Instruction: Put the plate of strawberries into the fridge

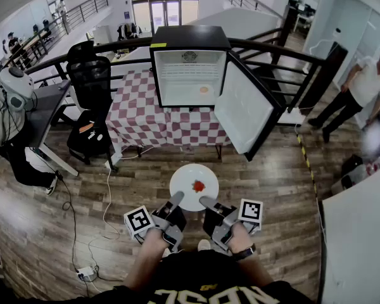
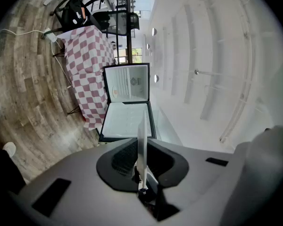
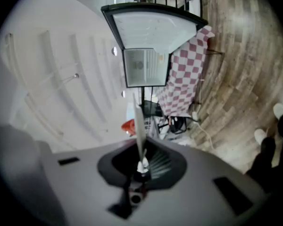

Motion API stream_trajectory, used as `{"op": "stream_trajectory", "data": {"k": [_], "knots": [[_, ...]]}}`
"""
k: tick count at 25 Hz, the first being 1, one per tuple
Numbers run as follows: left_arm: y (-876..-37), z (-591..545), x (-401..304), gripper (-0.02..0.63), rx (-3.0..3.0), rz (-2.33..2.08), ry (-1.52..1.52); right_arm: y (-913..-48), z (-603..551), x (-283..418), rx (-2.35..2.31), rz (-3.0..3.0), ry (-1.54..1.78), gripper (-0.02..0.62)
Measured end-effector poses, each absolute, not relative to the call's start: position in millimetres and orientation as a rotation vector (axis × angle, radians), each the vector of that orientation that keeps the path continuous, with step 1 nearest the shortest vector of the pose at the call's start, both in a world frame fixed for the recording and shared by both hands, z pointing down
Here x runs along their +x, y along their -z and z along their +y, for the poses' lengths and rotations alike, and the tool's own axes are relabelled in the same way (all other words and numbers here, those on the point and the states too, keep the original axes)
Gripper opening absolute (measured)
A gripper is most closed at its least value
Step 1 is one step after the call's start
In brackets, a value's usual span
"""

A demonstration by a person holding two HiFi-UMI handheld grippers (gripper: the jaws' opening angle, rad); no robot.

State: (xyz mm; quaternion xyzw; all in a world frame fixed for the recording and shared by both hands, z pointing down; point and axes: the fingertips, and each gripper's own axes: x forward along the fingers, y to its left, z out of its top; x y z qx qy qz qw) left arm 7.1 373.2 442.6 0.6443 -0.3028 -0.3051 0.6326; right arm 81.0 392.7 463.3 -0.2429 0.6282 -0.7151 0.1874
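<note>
A white plate [image 1: 185, 195] with red strawberries [image 1: 198, 185] at its middle hangs level above the wooden floor, held by its near rim. My left gripper [image 1: 176, 199] is shut on the rim's left part and my right gripper [image 1: 206, 201] on its right part. Each gripper view shows the plate edge-on as a thin white blade [image 2: 141, 142] [image 3: 138, 128] pinched between the jaws of the left gripper [image 2: 141, 168] and the right gripper [image 3: 141, 163]. A strawberry [image 3: 129, 126] shows beside the blade. The small black fridge [image 1: 189, 46] stands ahead on a checkered table [image 1: 145, 122], its door [image 1: 244, 109] swung open to the right.
A small orange thing [image 1: 204, 89] lies on the fridge's inside floor. Black office chairs [image 1: 88, 81] stand left of the table. A person [image 1: 361, 87] stands at the far right by the dark railing [image 1: 291, 56]. Cables and a power strip [image 1: 85, 272] lie on the floor to my left.
</note>
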Motion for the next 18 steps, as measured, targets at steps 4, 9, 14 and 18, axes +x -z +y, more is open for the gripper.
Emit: {"op": "stream_trajectory", "data": {"k": [4, 9, 14, 18], "knots": [[-450.3, 377.5, 23.1, 0.044, 1.415, -0.705, 0.714, -465.4, 397.2, 98.2, -0.699, 1.765, 2.034, 0.037], [-455.4, 378.1, 48.1, 0.043, 1.409, -0.709, 0.715, -465.9, 398.2, 123.4, -0.724, 1.783, 2.036, 0.037], [-465.5, 376.8, 72.6, 0.043, 1.426, -0.741, 0.689, -472.6, 395.9, 149.0, -0.7, 1.772, 2.049, 0.037], [-467.5, 366.2, 80.0, 0.043, 1.429, -0.742, 0.696, -477.6, 383.5, 155.5, -0.644, 1.77, 2.046, 0.037]]}}
